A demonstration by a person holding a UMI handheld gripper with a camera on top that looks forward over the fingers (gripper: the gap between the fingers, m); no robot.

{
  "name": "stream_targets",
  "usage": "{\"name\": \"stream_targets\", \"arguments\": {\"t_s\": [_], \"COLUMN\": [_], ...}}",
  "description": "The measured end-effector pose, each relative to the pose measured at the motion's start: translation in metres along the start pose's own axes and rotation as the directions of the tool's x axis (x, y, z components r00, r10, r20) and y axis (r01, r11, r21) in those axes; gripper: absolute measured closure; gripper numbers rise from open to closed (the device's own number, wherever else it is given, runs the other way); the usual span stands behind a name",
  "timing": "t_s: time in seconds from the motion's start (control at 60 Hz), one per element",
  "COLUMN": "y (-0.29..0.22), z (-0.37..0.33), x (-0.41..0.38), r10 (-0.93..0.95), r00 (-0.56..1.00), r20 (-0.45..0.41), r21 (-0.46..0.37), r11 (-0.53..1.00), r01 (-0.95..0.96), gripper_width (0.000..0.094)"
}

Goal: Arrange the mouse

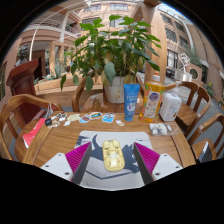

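Observation:
A pale yellow mouse (113,155) lies on a grey and white mouse pad (113,178) on the wooden table (60,138). My gripper (113,162) is open. Its magenta pads (78,157) stand at either side of the mouse, with a gap on each side. The mouse rests on the pad between the fingers.
Beyond the pad stand a large potted plant (108,50), a blue carton (131,100), a yellow bottle (152,100) and a white jar (171,105). Small cards (95,117) lie across the table's middle. Wooden chairs (12,118) stand around the table.

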State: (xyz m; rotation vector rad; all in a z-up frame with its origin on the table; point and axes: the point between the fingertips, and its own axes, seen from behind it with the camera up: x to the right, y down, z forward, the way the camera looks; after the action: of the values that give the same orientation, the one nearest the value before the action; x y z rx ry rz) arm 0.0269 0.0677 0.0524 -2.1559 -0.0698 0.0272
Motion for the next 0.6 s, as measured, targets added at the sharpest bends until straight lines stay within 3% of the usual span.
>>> {"name": "stream_targets", "arguments": {"t_s": [0.6], "y": [0.017], "z": [-0.270], "x": [-0.012], "r10": [-0.010], "r00": [0.998], "r20": [-0.060], "r21": [0.118], "r11": [0.993], "r01": [0.017], "gripper_width": [0.0079]}}
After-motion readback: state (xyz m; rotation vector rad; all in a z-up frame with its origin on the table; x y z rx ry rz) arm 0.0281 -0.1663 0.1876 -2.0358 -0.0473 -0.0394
